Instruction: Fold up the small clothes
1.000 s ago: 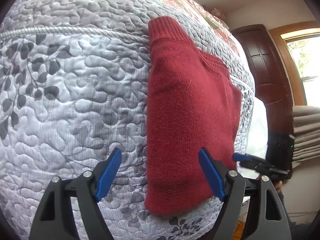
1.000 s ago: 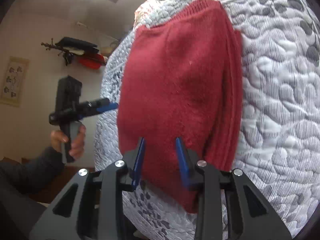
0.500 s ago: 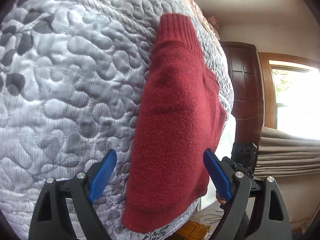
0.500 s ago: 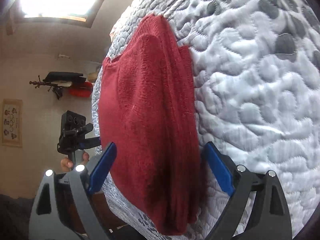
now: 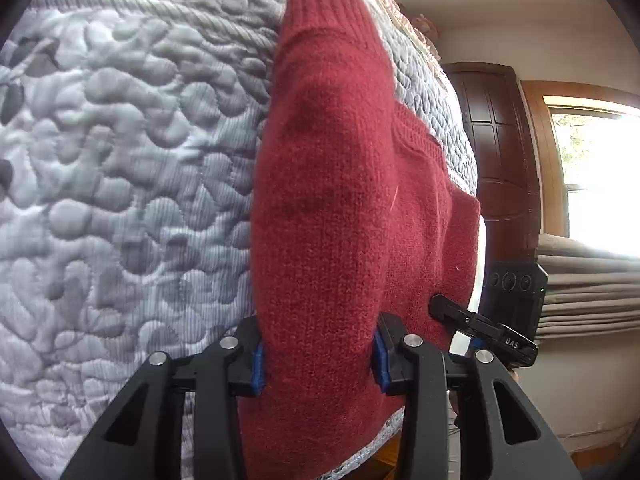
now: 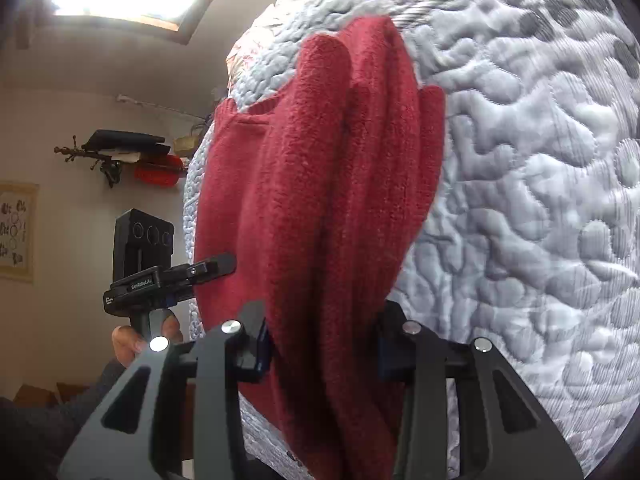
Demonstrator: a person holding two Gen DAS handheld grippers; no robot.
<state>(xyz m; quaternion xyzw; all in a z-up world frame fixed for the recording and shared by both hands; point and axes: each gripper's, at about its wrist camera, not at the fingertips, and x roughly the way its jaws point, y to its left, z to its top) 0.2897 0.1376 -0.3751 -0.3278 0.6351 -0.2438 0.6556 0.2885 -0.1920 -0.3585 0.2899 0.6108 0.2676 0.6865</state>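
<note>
A small dark-red knitted sweater lies folded lengthwise on a grey-white quilted bedspread. My left gripper is shut on the near end of the sweater, the knit bulging between its blue pads. In the right wrist view the same sweater is bunched into long ridges, and my right gripper is shut on its near end. Each gripper shows in the other's view: the right one at the sweater's right edge, the left one at the sweater's left edge, held by a hand.
The quilt fills most of both views. A dark wooden door, a bright window and stacked grey fabric stand beyond the bed edge. A wall shelf with dark and red items hangs on the other side.
Both grippers were open around the sweater's end half a second ago; now both have closed on it, bunching the knit into ridges. Both have also moved closer to the sweater.
</note>
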